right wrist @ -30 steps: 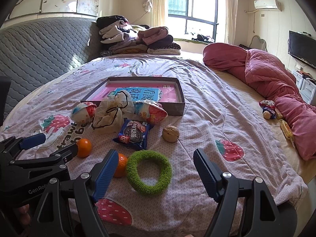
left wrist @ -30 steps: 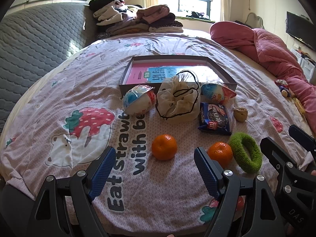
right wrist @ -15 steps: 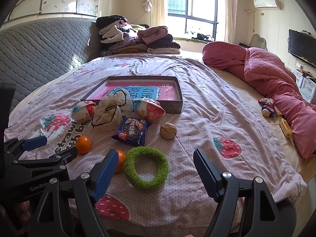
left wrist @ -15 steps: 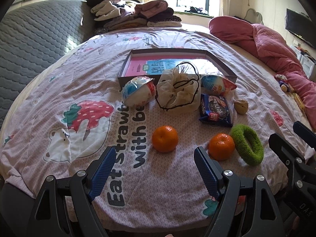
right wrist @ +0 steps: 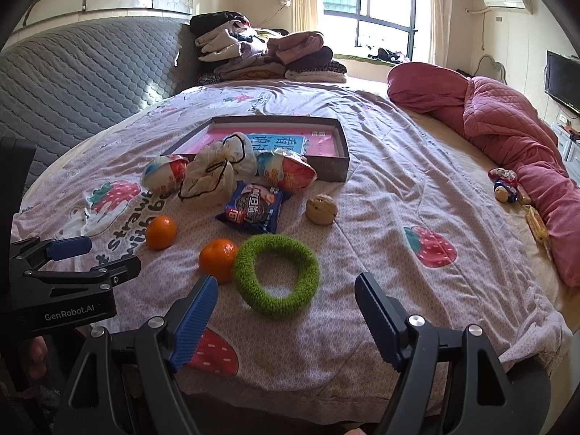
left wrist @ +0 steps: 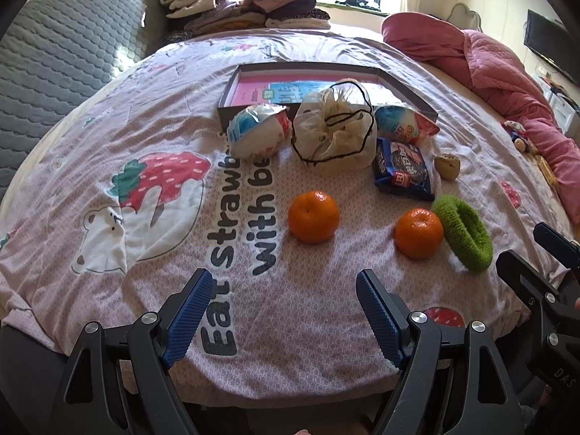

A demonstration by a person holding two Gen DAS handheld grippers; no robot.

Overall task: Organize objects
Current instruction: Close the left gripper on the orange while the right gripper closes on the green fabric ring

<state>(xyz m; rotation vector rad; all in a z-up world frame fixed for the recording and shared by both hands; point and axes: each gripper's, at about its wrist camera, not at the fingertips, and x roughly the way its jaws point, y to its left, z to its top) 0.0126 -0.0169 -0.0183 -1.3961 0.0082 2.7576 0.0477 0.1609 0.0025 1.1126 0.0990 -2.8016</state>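
Bed (left wrist: 119, 116): pink sheet printed with strawberries, a bear and black lettering; all the things lie on it.
Box (right wrist: 340, 166): shallow, grey-walled, pink and blue print inside; at the far end of the cluster.
Pouch (left wrist: 335, 137): cream drawstring bag with black cord, just before the box, between two snack packs (left wrist: 259, 132) (left wrist: 402, 125).
Cookie pack (right wrist: 252, 210): blue, flat, near the pouch.
Walnut (right wrist: 320, 210): beige, right of the cookie pack.
Oranges: one (left wrist: 313, 216) alone, the other (right wrist: 217, 259) touching the ring.
Ring (right wrist: 277, 275): fuzzy green loop, lying flat.
Left tongs (left wrist: 281, 320): spread wide, empty, above the sheet's near edge.
Right tongs (right wrist: 286, 326): spread wide, empty, just short of the ring.
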